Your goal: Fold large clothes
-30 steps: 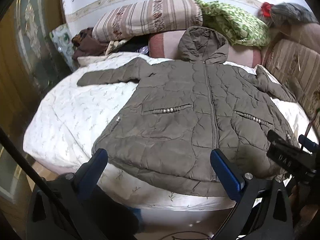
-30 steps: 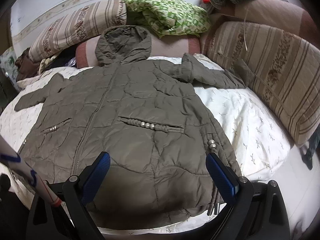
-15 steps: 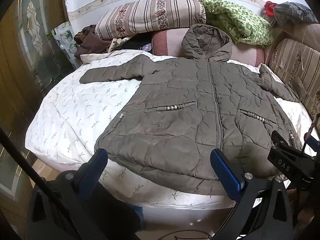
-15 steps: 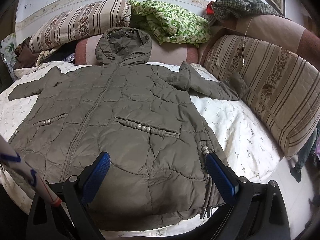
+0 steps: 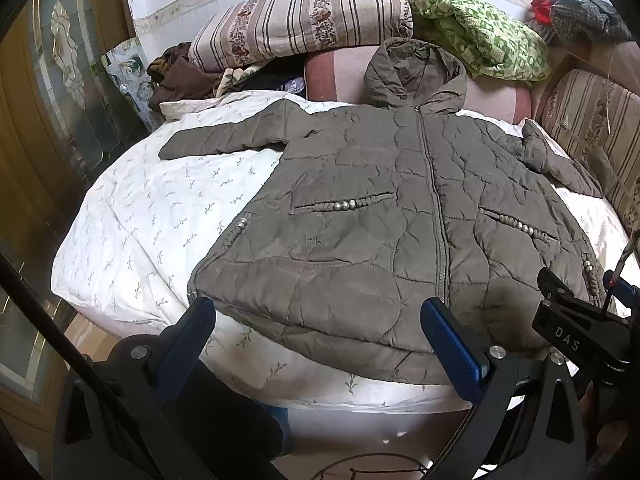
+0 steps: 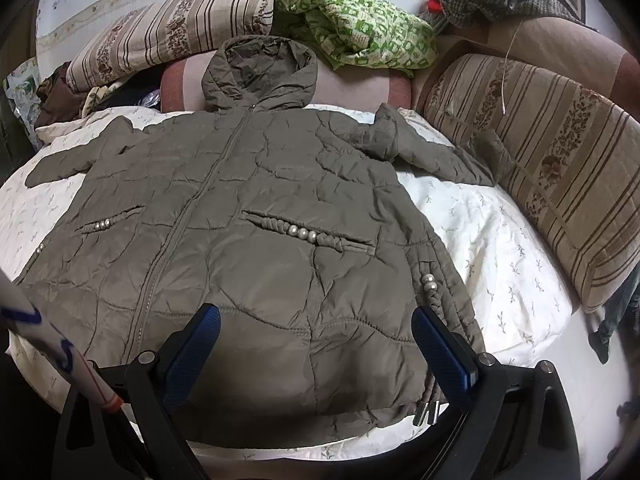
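Note:
An olive quilted hooded jacket (image 5: 384,216) lies flat and face up on the white bed (image 5: 152,216), zipped, sleeves spread to both sides, hood resting on a pink bolster. It also fills the right wrist view (image 6: 248,240). My left gripper (image 5: 320,320) is open and empty, hovering over the jacket's bottom hem near its left corner. My right gripper (image 6: 316,328) is open and empty, above the hem on the jacket's right half. Part of the right gripper shows at the left wrist view's right edge (image 5: 576,332).
Striped pillows (image 5: 300,20) and a green patterned blanket (image 5: 480,36) are piled at the head of the bed. A striped cushion (image 6: 560,168) lines the right side. A heap of dark clothes (image 5: 180,76) lies at the far left. A wooden door (image 5: 36,128) stands left.
Both grippers have drawn back and risen slightly, so the jacket sits a little further away in both views. The jacket has not moved. Both jaws stay open.

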The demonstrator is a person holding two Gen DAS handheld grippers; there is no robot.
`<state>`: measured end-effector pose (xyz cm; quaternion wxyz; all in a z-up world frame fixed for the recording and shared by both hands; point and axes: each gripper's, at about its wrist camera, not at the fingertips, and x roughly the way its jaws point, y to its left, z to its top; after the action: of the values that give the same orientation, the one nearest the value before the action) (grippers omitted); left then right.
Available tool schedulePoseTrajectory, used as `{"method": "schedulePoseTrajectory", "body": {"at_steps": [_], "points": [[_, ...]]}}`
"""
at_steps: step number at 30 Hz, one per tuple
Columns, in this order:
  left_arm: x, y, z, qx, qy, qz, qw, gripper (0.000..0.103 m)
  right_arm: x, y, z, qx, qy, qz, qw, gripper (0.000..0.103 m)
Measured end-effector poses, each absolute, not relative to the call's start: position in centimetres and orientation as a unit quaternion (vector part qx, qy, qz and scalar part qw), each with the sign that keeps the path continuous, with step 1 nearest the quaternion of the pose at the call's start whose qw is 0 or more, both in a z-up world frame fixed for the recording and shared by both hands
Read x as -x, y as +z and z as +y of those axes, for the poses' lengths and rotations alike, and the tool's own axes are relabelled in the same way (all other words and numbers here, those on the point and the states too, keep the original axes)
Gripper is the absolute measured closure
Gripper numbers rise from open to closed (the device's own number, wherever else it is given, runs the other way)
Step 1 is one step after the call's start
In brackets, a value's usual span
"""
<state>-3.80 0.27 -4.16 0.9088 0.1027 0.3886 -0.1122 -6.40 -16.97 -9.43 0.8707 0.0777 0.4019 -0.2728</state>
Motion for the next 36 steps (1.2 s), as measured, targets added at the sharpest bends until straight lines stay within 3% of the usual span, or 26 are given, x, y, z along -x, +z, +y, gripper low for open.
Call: {"method": "schedulePoseTrajectory", "body": {"at_steps": [36], "points": [[0.9,-5.6,2.4,-0.086,-0.084,0.423,0.898,0.001,5.5,-10.9,-16.8,-0.088,-0.259,0.436,0.857,0.004]]}}
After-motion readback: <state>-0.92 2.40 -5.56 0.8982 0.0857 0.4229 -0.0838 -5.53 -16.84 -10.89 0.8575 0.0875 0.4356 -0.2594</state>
